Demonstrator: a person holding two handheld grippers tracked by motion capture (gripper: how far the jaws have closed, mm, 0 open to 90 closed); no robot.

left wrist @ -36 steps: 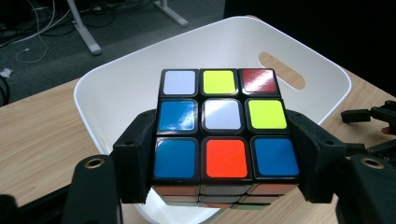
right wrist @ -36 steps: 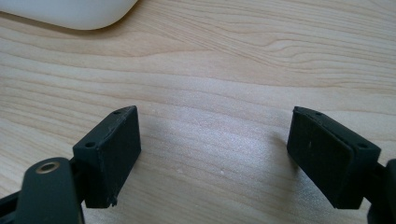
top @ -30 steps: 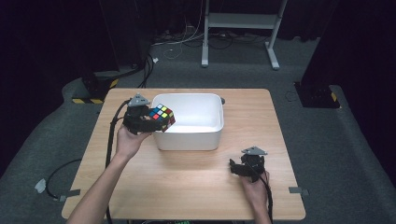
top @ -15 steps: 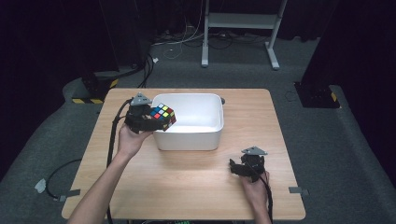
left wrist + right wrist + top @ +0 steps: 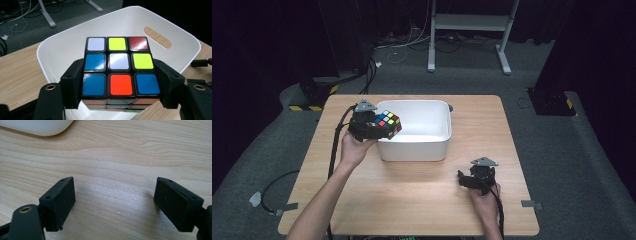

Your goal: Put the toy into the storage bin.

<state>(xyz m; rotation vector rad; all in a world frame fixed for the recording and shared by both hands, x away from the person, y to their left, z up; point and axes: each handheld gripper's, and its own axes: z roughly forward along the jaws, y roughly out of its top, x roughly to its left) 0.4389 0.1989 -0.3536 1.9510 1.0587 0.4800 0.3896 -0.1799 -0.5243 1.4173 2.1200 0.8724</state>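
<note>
Left tongs are clamped on a Rubik's cube, one jaw pressed flat against each side, holding it level above the near-left corner of the white tub. That forearm reaches forward from the bottom edge, hand wrapped under the tool beside the tub's wall. Right tongs rest low over the wooden worktop near its front right, jaws spread wide apart with bare wood between them, wrist straight.

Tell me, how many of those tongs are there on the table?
2. The left tongs are shut on the puzzle cube at the white bin's left rim. The right tongs rest open near the table's front right.
</note>
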